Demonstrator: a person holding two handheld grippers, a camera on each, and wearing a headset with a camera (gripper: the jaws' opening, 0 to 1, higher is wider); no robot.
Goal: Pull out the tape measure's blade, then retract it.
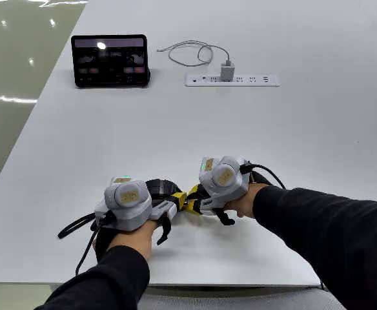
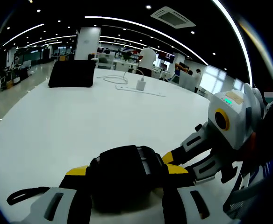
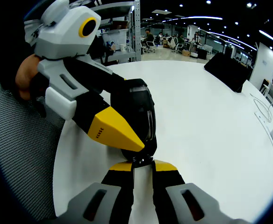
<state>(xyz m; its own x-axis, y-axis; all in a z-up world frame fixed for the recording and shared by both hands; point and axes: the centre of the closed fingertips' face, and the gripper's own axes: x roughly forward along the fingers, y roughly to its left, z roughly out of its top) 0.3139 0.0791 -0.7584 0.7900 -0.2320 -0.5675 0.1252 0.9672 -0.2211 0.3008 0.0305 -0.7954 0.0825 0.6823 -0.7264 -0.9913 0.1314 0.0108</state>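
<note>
A black tape measure (image 1: pixel 163 189) (image 2: pixel 127 175) (image 3: pixel 139 109) sits on the white table (image 1: pixel 195 129) near its front edge. My left gripper (image 1: pixel 175 201) (image 2: pixel 127 171) is shut on the case, one yellow-tipped jaw on each side. My right gripper (image 1: pixel 192 205) (image 3: pixel 142 164) comes in from the right, tips almost meeting the left one's. It is shut on the small blade tab (image 3: pixel 141 161) at the case's mouth. No length of blade shows between tab and case. In the left gripper view, the right gripper (image 2: pixel 225 135) shows at the right.
A dark tablet (image 1: pixel 110 60) stands at the back left. A power strip (image 1: pixel 232 80) with a white charger (image 1: pixel 227 70) and cable lies behind centre. A black strap (image 2: pixel 26 193) trails left of the case. A mesh chair (image 3: pixel 19 154) is at the table's front edge.
</note>
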